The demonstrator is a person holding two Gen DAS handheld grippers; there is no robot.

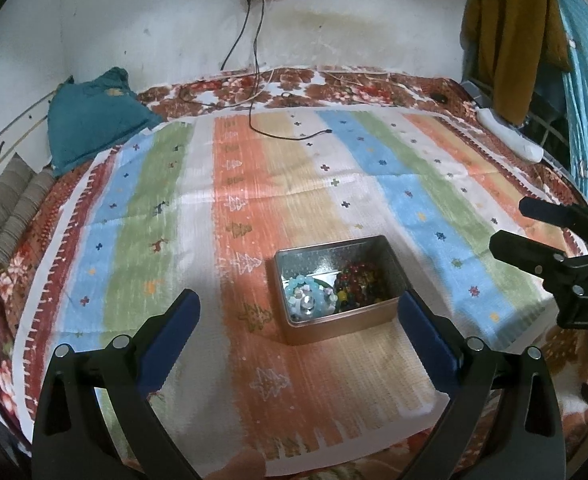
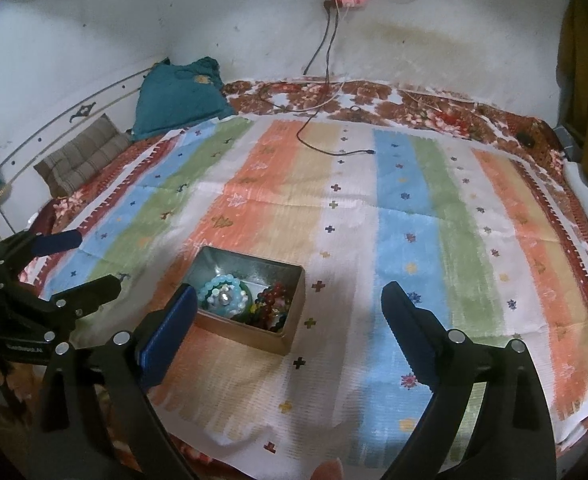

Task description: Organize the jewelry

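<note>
An open metal tin (image 1: 390,258) sits on the striped mat (image 1: 254,184). Inside lie a pale blue bead bracelet (image 1: 308,294) on the left and dark multicoloured beads (image 1: 360,284) on the right. My left gripper (image 1: 298,310) is open and empty, its fingers straddling the tin's near side. In the right wrist view the tin (image 2: 290,320) lies just beyond the left finger of my right gripper (image 2: 288,304), which is open and empty over the mat. The blue bracelet (image 2: 224,294) and dark beads (image 2: 272,304) show there too.
A black charger cable (image 1: 286,134) trails onto the mat from the wall socket. A teal pillow (image 1: 94,120) and a brown cushion (image 1: 6,216) lie at the far left. A white object (image 1: 510,136) lies at the bed's right edge.
</note>
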